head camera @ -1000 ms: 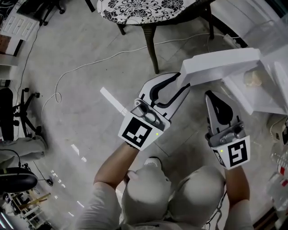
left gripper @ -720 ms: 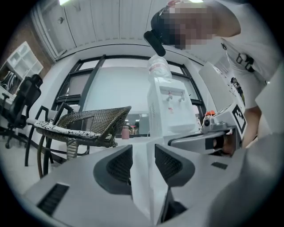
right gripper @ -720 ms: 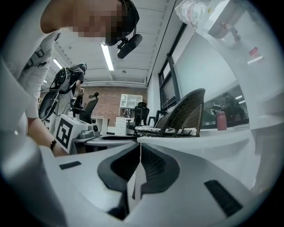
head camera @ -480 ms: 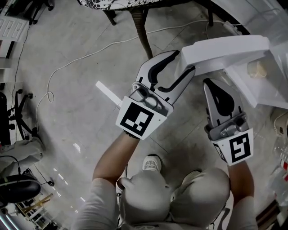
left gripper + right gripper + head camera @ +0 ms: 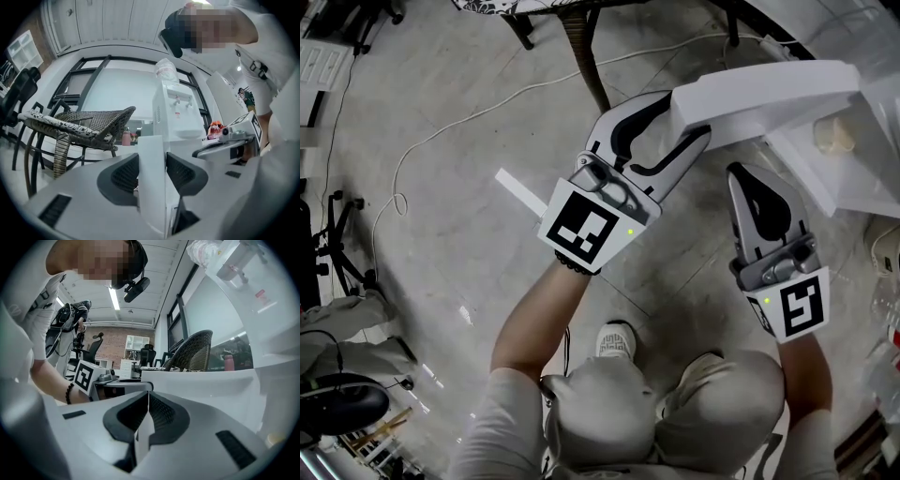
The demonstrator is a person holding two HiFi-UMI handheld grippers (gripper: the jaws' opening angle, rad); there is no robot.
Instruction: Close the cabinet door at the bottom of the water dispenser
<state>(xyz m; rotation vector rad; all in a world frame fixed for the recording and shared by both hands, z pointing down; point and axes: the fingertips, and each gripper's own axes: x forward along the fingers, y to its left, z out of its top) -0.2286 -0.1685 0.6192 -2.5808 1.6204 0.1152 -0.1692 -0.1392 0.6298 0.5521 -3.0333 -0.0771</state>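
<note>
My left tongs [image 5: 686,119] are spreading their jaws right now, with the free end of the cabinet door [image 5: 769,89] slotted between them. In the left gripper view the white panel fills nearly the whole gap, so I can't swear the pads are clear of it. It looks to me as if they sit around the edge rather than squeezing it. My right tongs [image 5: 748,183] have their jaws pressed together on nothing. They point at the door's near face from just beside it, closer to the hinge end, and I see no contact there. As for progress, I'd say nothing is done yet. The door stands swung well out from the base of the water dispenser [image 5: 176,105], and the cabinet opening [image 5: 853,173] is bare to view with something pale inside. The whole swing home is left to do. The door lies straight ahead of both tongs, with its outer end in the left pair's mouth.
</note>
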